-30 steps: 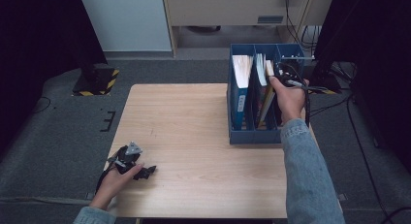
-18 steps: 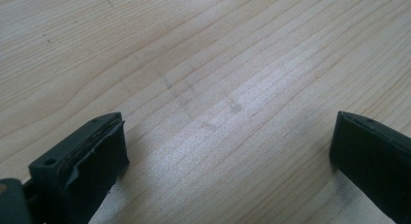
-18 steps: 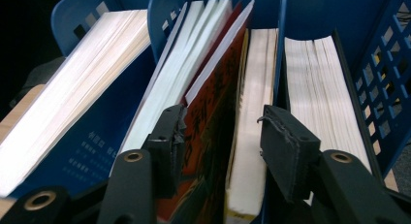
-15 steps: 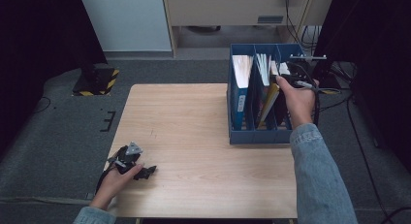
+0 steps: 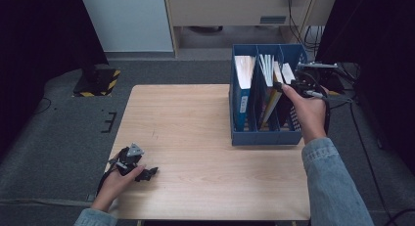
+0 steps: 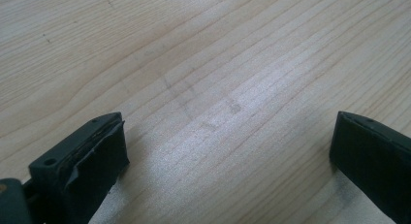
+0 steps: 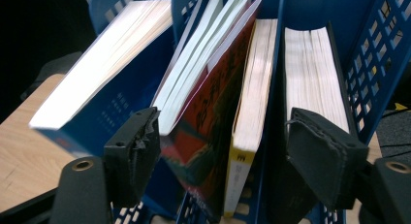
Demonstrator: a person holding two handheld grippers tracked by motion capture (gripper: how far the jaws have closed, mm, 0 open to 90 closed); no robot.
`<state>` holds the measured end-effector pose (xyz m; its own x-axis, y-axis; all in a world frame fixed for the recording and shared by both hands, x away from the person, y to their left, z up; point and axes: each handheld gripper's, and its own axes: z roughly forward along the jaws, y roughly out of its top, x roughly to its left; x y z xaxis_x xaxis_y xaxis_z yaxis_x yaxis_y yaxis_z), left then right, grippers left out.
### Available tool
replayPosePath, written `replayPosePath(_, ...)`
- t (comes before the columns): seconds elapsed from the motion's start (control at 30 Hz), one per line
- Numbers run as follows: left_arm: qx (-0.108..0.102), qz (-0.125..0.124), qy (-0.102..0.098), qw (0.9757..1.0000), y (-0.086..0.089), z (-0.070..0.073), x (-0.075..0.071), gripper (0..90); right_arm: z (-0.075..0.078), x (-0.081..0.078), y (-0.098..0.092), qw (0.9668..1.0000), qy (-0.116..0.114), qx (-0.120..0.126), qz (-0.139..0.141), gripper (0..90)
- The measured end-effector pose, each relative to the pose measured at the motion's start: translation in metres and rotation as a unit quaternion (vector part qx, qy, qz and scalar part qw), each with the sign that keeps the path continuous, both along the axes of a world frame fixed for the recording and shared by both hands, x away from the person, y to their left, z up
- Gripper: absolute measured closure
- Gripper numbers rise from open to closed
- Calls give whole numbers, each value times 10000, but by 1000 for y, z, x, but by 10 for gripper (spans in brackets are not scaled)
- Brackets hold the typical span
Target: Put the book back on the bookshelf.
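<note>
right gripper (image 7: 223, 151) jaws have just been opening, nothing gripped, before the yellow-spined book (image 7: 249, 107) in the blue file rack (image 5: 264, 135). book judged stiff and moderately heavy (smooth cover); take it by the top edge. left gripper (image 6: 228, 151) jaws wide over the table (image 5: 195, 138).

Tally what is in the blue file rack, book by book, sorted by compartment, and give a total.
Blue file rack, as the right gripper view shows it:
Left compartment: 1, the blue-covered book
Middle compartment: 3, two leaning books and the yellow-spined book
Right compartment: 1 book
Total: 5 books
</note>
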<state>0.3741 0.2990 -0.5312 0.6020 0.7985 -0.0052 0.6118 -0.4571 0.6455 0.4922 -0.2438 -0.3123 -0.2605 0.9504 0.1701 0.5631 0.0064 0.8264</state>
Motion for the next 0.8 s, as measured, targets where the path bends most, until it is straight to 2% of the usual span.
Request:
replayPosePath(0.13,0,2,1,10000,0,0,0,0,-3,-10,5,9998,77,-72,162,208)
replayPosePath(0.23,22,-14,7,10000,0,0,0,0,-6,-18,11,9992,-47,-308,244,136)
replayPosePath(0.37,22,-15,7,10000,0,0,0,0,-13,-28,19,9984,-85,-422,358,67)
replayPosePath(0.5,19,-14,3,10000,0,0,0,0,-19,-38,24,9978,-162,-518,377,46)
replayPosePath(0.57,19,-13,4,10000,0,0,0,0,-23,-42,24,9981,-182,-393,432,35)
replayPosePath(0.8,20,-14,4,10000,0,0,0,0,-33,-52,22,9978,-244,-481,389,33)
